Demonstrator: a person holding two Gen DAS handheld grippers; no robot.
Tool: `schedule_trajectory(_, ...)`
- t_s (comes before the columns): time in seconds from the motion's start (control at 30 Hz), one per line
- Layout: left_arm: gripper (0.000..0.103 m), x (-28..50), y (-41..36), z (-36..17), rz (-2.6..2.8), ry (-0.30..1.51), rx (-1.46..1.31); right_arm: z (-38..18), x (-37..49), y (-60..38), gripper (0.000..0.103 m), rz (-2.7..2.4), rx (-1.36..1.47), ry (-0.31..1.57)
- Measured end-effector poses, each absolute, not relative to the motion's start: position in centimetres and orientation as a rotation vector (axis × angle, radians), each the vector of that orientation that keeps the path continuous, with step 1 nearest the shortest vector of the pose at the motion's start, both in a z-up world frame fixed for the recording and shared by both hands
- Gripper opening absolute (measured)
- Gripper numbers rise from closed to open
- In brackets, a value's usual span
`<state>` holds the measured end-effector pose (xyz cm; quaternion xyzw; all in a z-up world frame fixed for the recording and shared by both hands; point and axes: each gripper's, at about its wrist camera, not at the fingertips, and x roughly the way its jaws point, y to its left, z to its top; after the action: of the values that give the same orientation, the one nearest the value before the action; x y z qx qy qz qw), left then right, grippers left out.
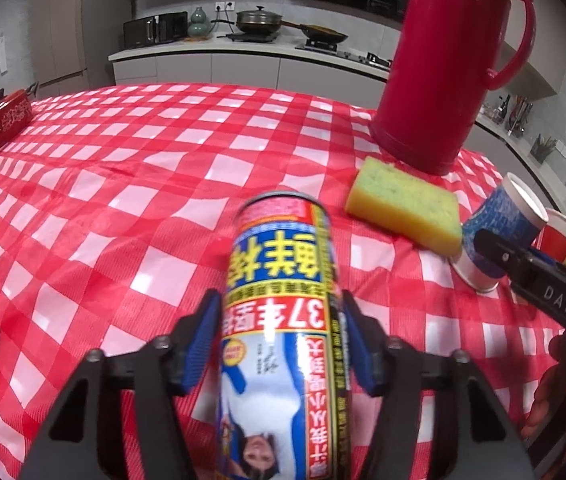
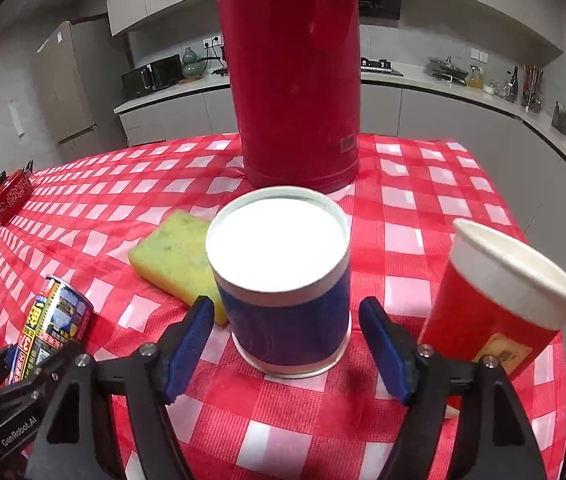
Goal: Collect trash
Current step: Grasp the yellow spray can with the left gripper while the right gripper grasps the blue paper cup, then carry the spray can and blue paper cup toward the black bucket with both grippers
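- The left gripper (image 1: pixel 279 344) has its blue pads pressed on both sides of a printed drink can (image 1: pixel 283 320); the jaws are part-way closed and the can fills the gap, so I judge it gripped. Whether the can is already clear of the table I cannot tell.
- The right gripper (image 2: pixel 283 344) stands wide around an upturned blue paper cup (image 2: pixel 283 292); a gap shows between each pad and the cup wall, so it holds nothing.
- The blue cup sits near the table's right edge, base up, with a red paper cup (image 2: pixel 499 296) just beside it, closer to that edge.
- A yellow sponge (image 2: pixel 175 256) lies just behind the blue cup, and a tall red thermos (image 2: pixel 299 80) stands beyond both, towards the far edge of the checked tablecloth (image 1: pixel 103 220).
- Step in hand, as I judge it: picking up two pieces of trash, one per gripper.
- The next move calls for closing the right jaws gently, since thin paper would crush, then lifting both straight up, clear of the red cup.
- No bin is in view.
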<state>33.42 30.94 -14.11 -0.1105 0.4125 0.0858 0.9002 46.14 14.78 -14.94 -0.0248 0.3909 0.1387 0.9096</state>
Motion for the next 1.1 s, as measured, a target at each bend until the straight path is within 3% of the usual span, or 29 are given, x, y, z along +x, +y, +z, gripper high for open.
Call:
schedule_trajectory(0.07,0.055,33.7,31.2,-14.1,0.177,0.848,-0.242,-15.1,46.3,14.8,0.073,0.275,-0.057,0.805)
schedule_trajectory(0.1,0.055,33.8,31.3,-14.1,0.170,0.845,-0.249,-15.1,46.4,14.8,0.065,0.283,-0.053,0.809)
schedule_trajectory(0.23,0.054,33.7,31.1,-13.8,0.169,0.827,-0.228,-15.0,46.1,14.8,0.061,0.302,-0.061,0.805)
schedule_trajectory(0.57,0.054,32.5,30.4,-12.9,0.182,0.798,-0.185,-13.9,42.7,15.7,0.060,0.356,-0.182,0.738)
schedule_trajectory(1.1,0.054,30.2,27.3,-11.0,0.169,0.775,-0.155,-11.3,39.6,10.4,0.060,0.343,-0.142,0.699)
